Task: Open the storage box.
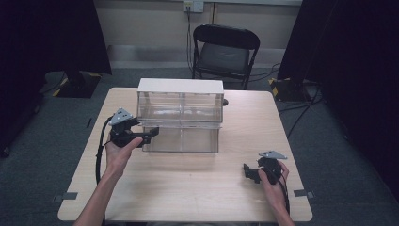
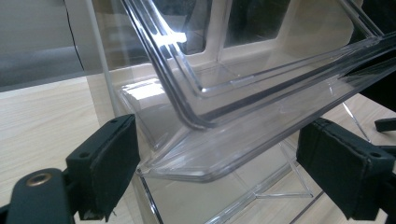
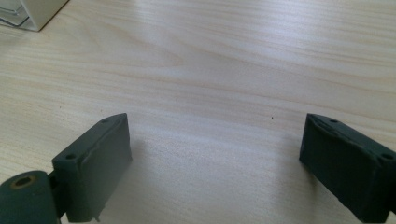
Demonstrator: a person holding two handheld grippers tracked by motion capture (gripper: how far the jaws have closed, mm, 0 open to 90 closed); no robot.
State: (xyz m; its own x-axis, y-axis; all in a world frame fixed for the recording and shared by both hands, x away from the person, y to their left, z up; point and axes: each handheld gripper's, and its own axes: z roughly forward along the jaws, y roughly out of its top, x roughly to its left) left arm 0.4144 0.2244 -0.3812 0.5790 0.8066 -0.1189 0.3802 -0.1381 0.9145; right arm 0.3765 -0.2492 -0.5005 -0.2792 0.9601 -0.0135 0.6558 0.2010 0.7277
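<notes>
Wooden table [image 1: 188,188], clear two-tier bin [image 1: 180,117], left gripper [image 1: 149,135] and right gripper [image 1: 248,172] both spread wide.

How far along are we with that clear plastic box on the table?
Nothing looks done yet. The clear box sits mid-table, and its compartments appear empty. In hand: the left gripper is open, its jaws either side of the box's lower front lip, not closed on it. The right gripper is open above bare table. Gripping and moving the lip remains.
</notes>
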